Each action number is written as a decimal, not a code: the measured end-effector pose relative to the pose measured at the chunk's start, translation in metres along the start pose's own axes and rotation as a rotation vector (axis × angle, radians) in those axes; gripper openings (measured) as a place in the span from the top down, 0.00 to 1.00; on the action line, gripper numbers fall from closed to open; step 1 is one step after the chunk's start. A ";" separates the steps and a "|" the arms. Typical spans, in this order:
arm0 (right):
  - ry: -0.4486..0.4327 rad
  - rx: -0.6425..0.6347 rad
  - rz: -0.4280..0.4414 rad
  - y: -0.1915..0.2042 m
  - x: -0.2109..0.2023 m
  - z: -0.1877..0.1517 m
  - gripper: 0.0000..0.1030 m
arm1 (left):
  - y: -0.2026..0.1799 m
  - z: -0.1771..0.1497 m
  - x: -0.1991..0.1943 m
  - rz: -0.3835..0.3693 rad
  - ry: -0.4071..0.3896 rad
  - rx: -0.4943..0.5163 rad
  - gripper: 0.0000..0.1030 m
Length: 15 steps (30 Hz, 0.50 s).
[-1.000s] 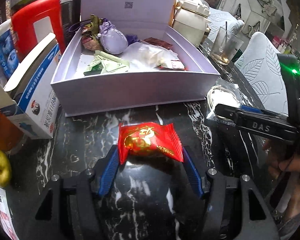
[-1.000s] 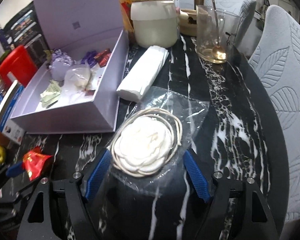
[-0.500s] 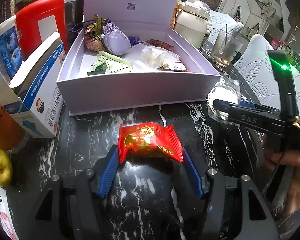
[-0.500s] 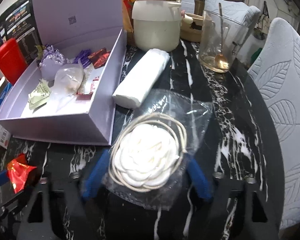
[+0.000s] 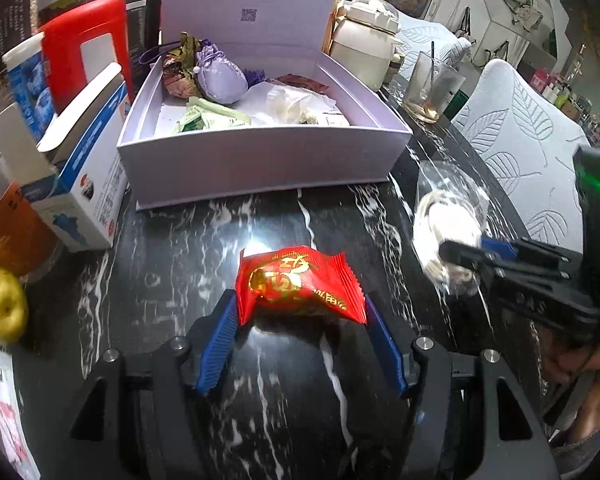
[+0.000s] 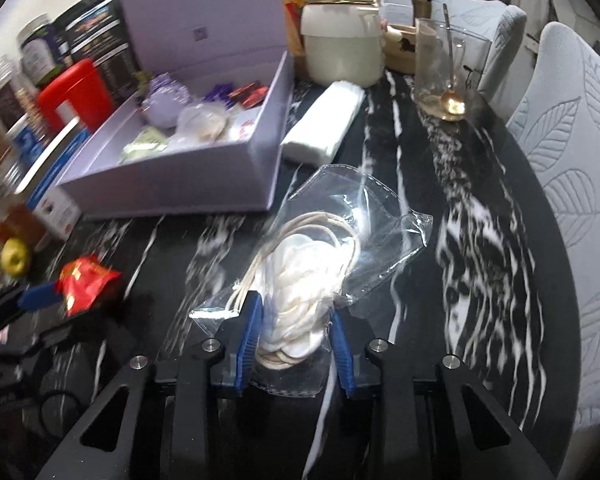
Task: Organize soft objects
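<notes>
My left gripper (image 5: 300,308) is shut on a red snack packet (image 5: 296,284) with gold print, held just above the black marble table. My right gripper (image 6: 294,312) is shut on a clear plastic bag holding a white fabric flower (image 6: 308,264) and lifts it off the table. That bag also shows in the left wrist view (image 5: 448,220), and the red packet in the right wrist view (image 6: 86,280). An open lilac box (image 5: 260,156) stands behind, holding a purple pouch (image 5: 220,80), green sachets and other wrapped items.
A blue-white carton (image 5: 80,184), a red container (image 5: 84,44) and a yellow apple (image 5: 0,304) stand left of the box. A cream pot (image 6: 342,40), a white tissue pack (image 6: 324,120) and a glass with a spoon (image 6: 440,76) are on its right. Patterned chairs line the right edge.
My right gripper has closed on the flower bag, squeezed it and lifted it, swinging left toward the box. The left gripper has kept hold of the red packet and moved slightly back.
</notes>
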State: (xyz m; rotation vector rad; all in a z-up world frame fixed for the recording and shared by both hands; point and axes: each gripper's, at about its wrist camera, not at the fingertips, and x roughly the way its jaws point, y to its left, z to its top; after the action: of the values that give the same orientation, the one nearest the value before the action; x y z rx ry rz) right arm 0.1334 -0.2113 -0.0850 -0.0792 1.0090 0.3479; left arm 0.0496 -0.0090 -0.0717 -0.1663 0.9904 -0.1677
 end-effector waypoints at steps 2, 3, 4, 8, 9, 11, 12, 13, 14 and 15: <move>0.019 -0.019 0.019 0.002 -0.008 -0.010 0.68 | -0.002 -0.005 -0.005 -0.006 0.002 0.001 0.39; 0.030 -0.023 0.032 0.003 -0.012 -0.016 0.68 | -0.003 -0.009 -0.008 -0.008 0.002 0.004 0.39; 0.038 -0.027 0.042 0.004 -0.015 -0.021 0.68 | -0.004 -0.012 -0.011 -0.010 0.001 0.005 0.39; 0.058 -0.041 0.061 0.007 -0.031 -0.044 0.68 | -0.010 -0.026 -0.020 -0.032 0.006 0.009 0.39; 0.061 -0.039 0.067 0.008 -0.034 -0.049 0.68 | -0.011 -0.030 -0.022 -0.033 0.007 0.013 0.39; 0.067 -0.044 0.078 0.012 -0.041 -0.059 0.67 | -0.014 -0.036 -0.023 -0.037 0.011 0.018 0.39; 0.070 -0.051 0.082 0.014 -0.044 -0.062 0.67 | -0.015 -0.039 -0.024 -0.042 0.014 0.018 0.39; 0.072 -0.058 0.086 0.016 -0.047 -0.066 0.67 | -0.015 -0.042 -0.025 -0.044 0.017 0.020 0.39; 0.073 -0.066 0.094 0.018 -0.050 -0.071 0.67 | -0.016 -0.044 -0.026 -0.044 0.019 0.022 0.39; 0.074 -0.069 0.100 0.020 -0.052 -0.074 0.67 | -0.017 -0.046 -0.027 -0.044 0.019 0.027 0.39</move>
State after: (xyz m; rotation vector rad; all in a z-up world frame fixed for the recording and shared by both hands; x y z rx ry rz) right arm 0.0422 -0.2222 -0.0790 -0.1051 1.0766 0.4741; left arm -0.0048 -0.0223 -0.0708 -0.1619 1.0032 -0.2229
